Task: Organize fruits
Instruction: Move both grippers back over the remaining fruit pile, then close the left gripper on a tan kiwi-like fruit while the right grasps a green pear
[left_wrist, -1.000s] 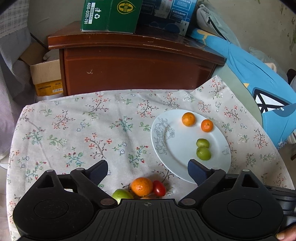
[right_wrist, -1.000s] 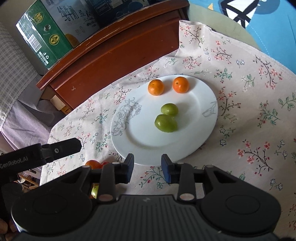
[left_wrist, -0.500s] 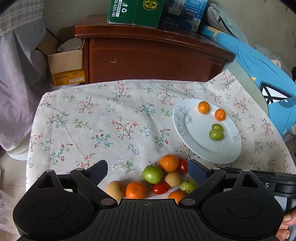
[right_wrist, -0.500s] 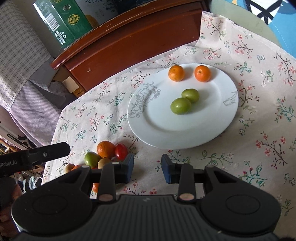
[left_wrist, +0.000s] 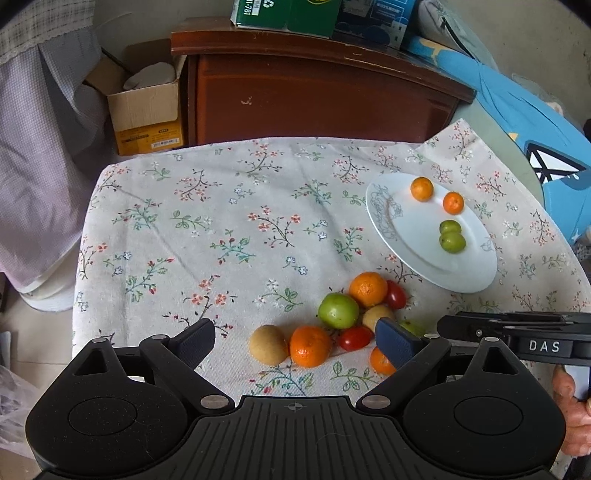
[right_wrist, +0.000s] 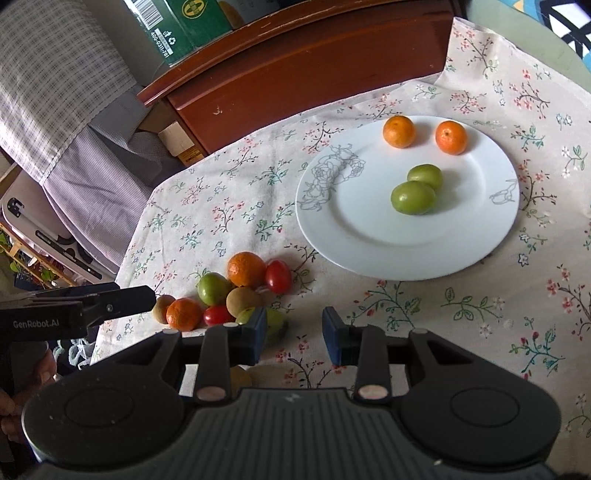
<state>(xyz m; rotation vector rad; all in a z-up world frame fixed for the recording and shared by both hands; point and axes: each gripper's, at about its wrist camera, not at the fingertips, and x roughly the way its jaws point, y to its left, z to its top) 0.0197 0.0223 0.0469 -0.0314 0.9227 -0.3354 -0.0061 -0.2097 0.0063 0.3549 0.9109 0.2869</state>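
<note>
Floral-clothed bench (left_wrist: 207, 206): white plate (right_wrist: 369, 243) with two oranges, two green fruits; loose fruit pile (left_wrist: 332, 321) beside it, unsorted. Left tool (left_wrist: 295, 338) wide apart, right tool (right_wrist: 293, 330) apart, both empty.

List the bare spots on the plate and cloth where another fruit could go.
Plate: free on its near half, below the green fruits, and beside the rose print. Cloth: bare left of the plate, up to the cabinet. Crowded: loose fruit pile by the plate's near-left rim.
</note>
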